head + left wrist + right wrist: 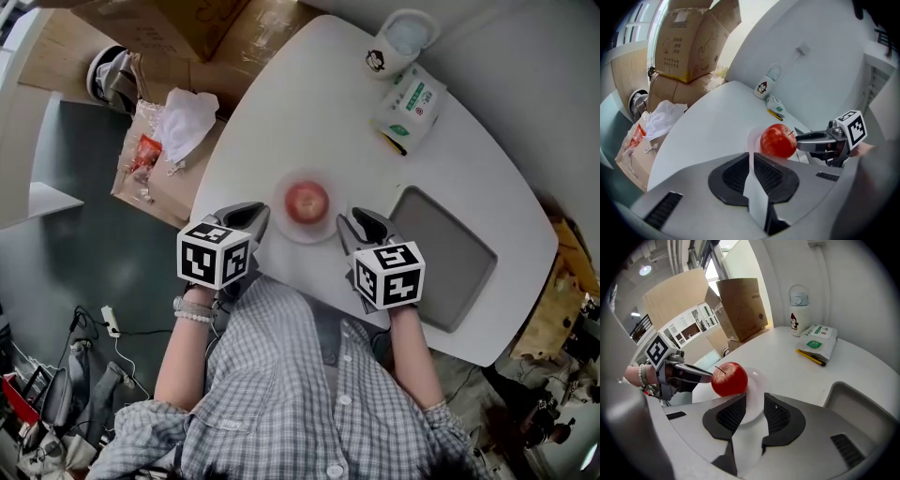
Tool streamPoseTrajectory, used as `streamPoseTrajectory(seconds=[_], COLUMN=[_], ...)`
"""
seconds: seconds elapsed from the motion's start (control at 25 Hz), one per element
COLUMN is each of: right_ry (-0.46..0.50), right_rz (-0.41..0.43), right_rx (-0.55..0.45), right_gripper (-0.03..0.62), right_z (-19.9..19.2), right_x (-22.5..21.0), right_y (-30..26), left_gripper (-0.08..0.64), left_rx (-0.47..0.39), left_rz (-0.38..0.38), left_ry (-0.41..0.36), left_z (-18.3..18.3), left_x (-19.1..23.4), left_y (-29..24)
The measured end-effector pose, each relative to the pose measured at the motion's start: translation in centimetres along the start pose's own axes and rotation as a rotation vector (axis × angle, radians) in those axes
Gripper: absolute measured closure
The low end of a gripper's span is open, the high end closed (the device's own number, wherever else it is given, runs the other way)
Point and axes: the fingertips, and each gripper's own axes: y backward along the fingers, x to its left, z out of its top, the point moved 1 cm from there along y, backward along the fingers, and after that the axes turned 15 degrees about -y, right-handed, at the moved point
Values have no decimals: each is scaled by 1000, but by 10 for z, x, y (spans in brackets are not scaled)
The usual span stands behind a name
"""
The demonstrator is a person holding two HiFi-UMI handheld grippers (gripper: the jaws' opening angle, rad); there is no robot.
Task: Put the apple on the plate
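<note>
Apple (pixel 307 200) on plate (pixel 289 229) at the table's (pixel 309 112) near edge. The 2 grippers, left gripper (pixel 253 217) and right gripper (pixel 351 225), flank it, jaws slightly parted, empty. Bare table lies beyond.

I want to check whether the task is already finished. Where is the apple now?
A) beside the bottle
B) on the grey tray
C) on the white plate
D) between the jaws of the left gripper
C: the head view shows the apple resting on the white plate.
</note>
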Motion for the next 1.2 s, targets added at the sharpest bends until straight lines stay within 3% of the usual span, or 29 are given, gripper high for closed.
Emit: streamPoseTrajectory(seconds=[0.44, 0.84, 1.2], right_ry=[-52, -84, -158], right_rz=[-75, -139, -109], right_rx=[114, 211, 237], right_gripper=[499, 499, 499], right_z=[-6, -10, -12], right_x=[-15, -23, -12], right_y=[-25, -36, -43], left_gripper=[480, 479, 479], left_rx=[26, 51, 59], left_rz=[-44, -52, -66], left_ry=[37, 58, 68], left_z=[-5, -11, -10], left_x=[6, 7, 6], left_y=[-15, -22, -24])
